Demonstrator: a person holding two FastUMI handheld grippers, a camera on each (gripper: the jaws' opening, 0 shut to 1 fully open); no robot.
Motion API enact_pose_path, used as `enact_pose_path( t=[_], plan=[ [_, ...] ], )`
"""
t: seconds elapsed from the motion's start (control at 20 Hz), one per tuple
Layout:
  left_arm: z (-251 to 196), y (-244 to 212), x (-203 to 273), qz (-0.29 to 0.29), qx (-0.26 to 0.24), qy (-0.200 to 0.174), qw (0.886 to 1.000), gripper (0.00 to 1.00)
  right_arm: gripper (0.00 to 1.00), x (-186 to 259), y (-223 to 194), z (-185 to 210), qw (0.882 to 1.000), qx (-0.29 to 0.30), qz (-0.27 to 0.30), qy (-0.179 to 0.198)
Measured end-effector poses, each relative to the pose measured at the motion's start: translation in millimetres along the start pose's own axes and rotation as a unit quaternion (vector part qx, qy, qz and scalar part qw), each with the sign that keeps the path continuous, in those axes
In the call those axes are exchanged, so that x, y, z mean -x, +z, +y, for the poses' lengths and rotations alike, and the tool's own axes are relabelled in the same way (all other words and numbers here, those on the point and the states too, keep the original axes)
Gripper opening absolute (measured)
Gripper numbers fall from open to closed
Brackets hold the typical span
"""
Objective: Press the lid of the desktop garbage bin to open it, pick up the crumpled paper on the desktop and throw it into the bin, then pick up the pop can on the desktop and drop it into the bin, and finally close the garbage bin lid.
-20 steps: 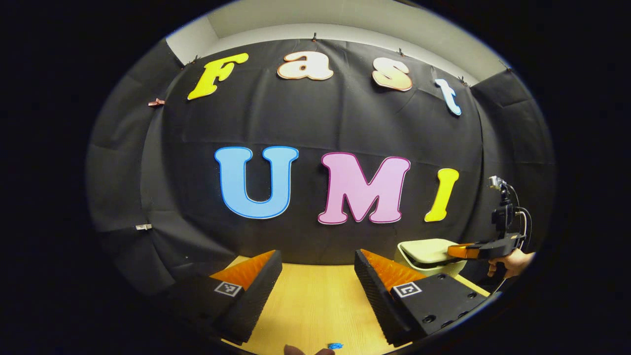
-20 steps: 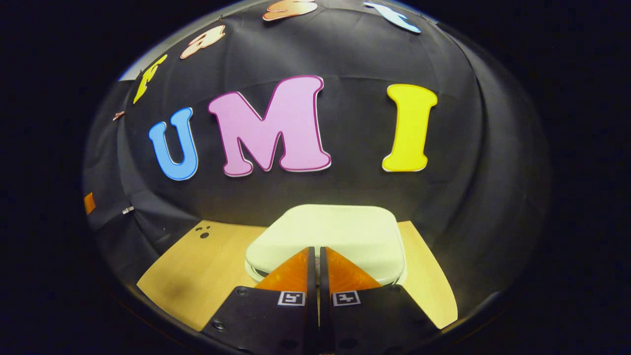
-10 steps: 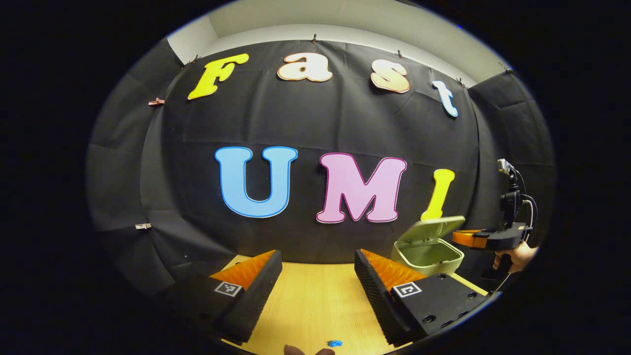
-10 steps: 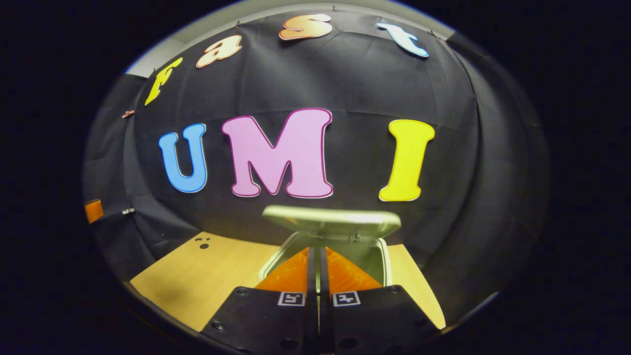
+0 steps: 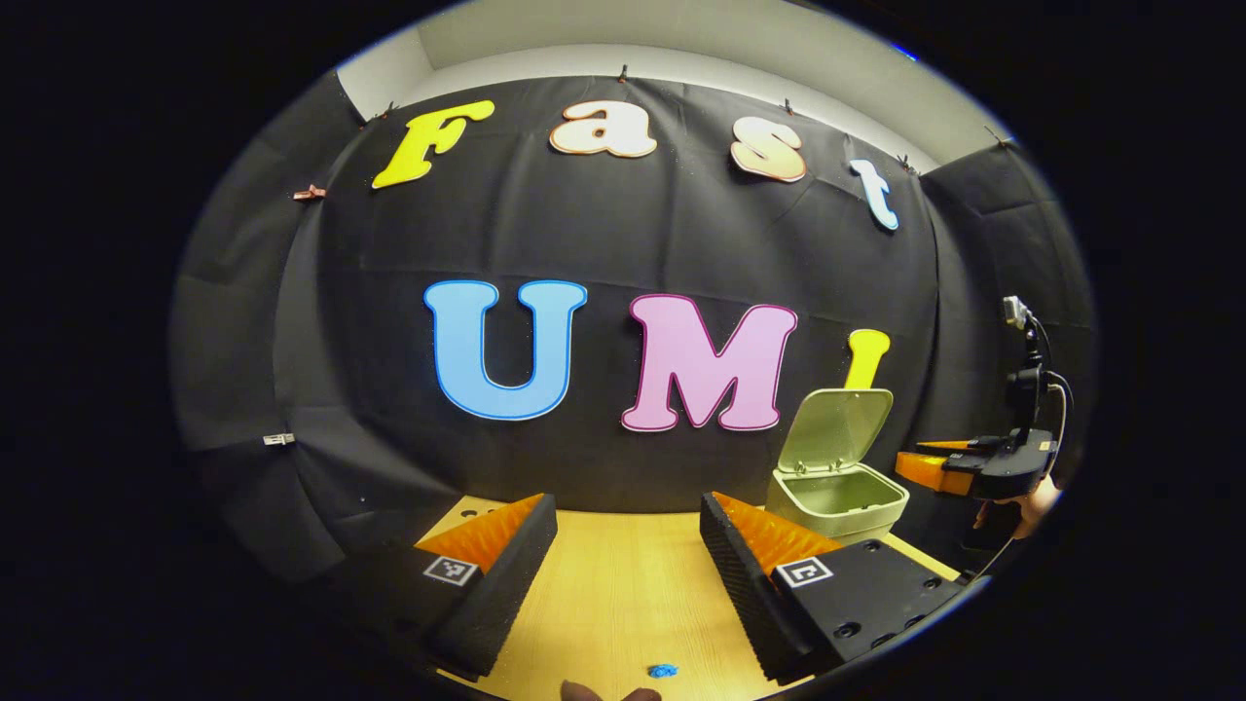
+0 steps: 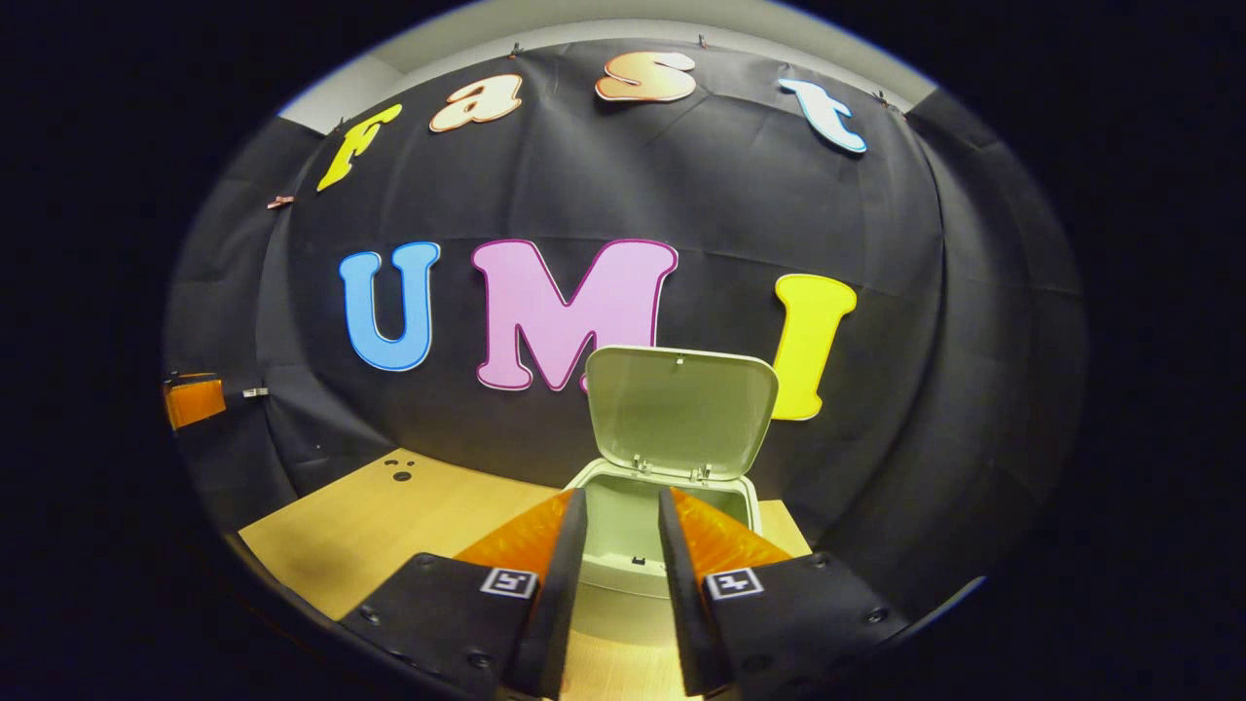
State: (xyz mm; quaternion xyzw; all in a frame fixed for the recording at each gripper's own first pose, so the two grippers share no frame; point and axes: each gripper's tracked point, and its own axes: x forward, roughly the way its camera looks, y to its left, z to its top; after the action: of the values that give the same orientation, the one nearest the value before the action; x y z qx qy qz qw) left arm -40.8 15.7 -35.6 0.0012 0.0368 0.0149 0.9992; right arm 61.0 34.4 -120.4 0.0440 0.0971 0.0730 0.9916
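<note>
left gripper (image 5: 628,531): two wedge-shaped fingers with ridged inner faces, black blocky bodies, each bearing a square black-and-white marker and round screw holes. right gripper (image 6: 615,531): same build; seen from the left gripper view, a black upright mount with looping cable.

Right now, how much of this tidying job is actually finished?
Only the first step looks done: the bin stands with its lid swung up. Nothing is in hand; the right gripper hangs open before the bin, and the left gripper is open over the table. Paper, can and closing the lid remain.
</note>
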Motion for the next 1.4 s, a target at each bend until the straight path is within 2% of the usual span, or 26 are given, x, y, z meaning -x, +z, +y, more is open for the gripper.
enact_pose_path(
  t=[0.05,0.1,0.15,0.35,0.6,0.7,0.85,1.15,1.4],
  plan=[
    [-1,-3,0,0.001,-0.001,-0.002,1.0,0.95,0.6,3,-1,2,1.0,0.001,-0.002,0.001],
    [-1,-5,-1,0.003,-0.003,-0.004,1.0,0.95,0.65,7,-1,6,1.0,-0.001,-0.002,0.003],
    [-1,-8,0,0.004,-0.004,-0.007,1.0,0.95,0.76,11,-3,8,1.0,-0.006,-0.003,0.005],
    [-9,-29,-4,0.017,-0.006,-0.026,0.999,0.95,0.89,25,-2,14,1.0,-0.012,-0.012,0.008],
    [-29,-73,-11,0.041,-0.021,-0.073,0.996,0.95,0.93,43,-6,12,1.0,0.003,-0.014,-0.002],
    [-35,-101,-15,0.055,-0.004,-0.095,0.994,0.95,0.96,53,-5,14,1.0,0.005,-0.018,0.002],
    [-40,-149,-23,0.094,0.007,-0.106,0.99,0.96,0.95,67,-7,13,1.0,0.009,-0.018,-0.002],
    [-46,-242,-27,0.164,-0.048,-0.13,0.977,0.96,0.96,90,-9,10,1.0,0.012,-0.011,-0.004],
    [-53,-309,-33,0.226,-0.061,-0.133,0.963,0.95,0.95,104,-13,-5,1.0,0.022,-0.001,-0.017]
  ],
)
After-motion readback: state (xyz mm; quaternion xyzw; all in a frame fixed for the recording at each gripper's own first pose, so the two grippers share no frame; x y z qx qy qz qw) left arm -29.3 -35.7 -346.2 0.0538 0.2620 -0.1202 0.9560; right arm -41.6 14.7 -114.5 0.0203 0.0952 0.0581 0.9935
